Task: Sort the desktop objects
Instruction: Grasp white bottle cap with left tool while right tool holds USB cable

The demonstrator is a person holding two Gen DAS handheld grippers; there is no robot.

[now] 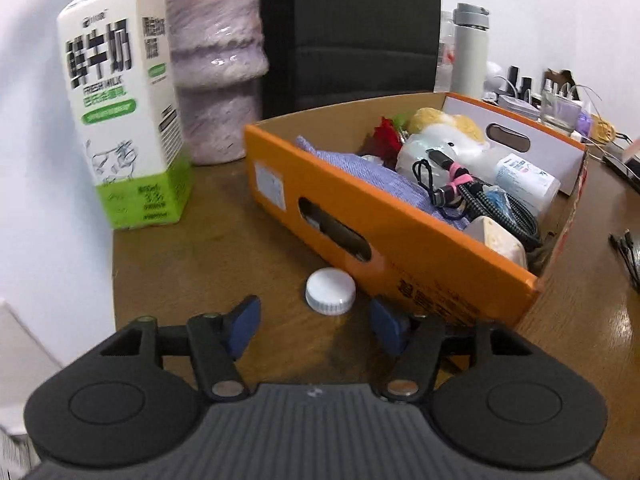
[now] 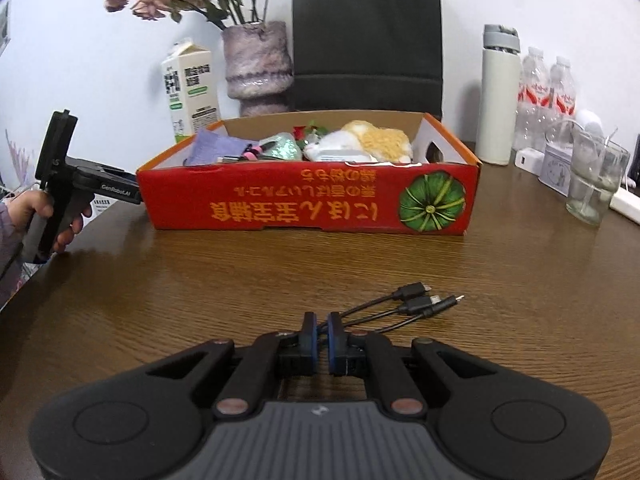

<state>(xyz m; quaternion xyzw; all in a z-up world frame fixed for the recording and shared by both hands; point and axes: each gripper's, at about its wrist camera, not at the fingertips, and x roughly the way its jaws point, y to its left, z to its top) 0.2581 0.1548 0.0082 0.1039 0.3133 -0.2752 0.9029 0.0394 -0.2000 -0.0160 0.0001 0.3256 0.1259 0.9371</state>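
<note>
The left tongs [image 1: 314, 322] stand wide apart and hold nothing, low over the brown wooden surface [image 1: 224, 220], with one white bottle cap [image 1: 330, 291] lying on the wood just ahead of the gap between the two blue pads [image 1: 242, 322]. Just beside the cap, to its right, is the orange end wall of one open cardboard box [image 1: 372, 216]; whether cap and box touch cannot be told. Inside the box lie one purple cloth [image 1: 372, 176], one bundle of braided black cable [image 1: 500, 204], one white and yellow plush toy [image 1: 448, 136] and one white bottle [image 1: 524, 178] on its side. Behind the box stand one milk carton [image 1: 124, 120], one purple vase [image 1: 218, 60] and one black paper bag [image 1: 352, 28]. The right tongs [image 2: 322, 330] are nearly closed on a thin black cable [image 2: 404, 304] whose three plug ends fan out on the surface ahead. Farther on is the box's red long side [image 2: 312, 196], with one white flask [image 2: 498, 96], two plastic water bottles [image 2: 546, 92] and one clear glass [image 2: 596, 184] to the right.
</note>
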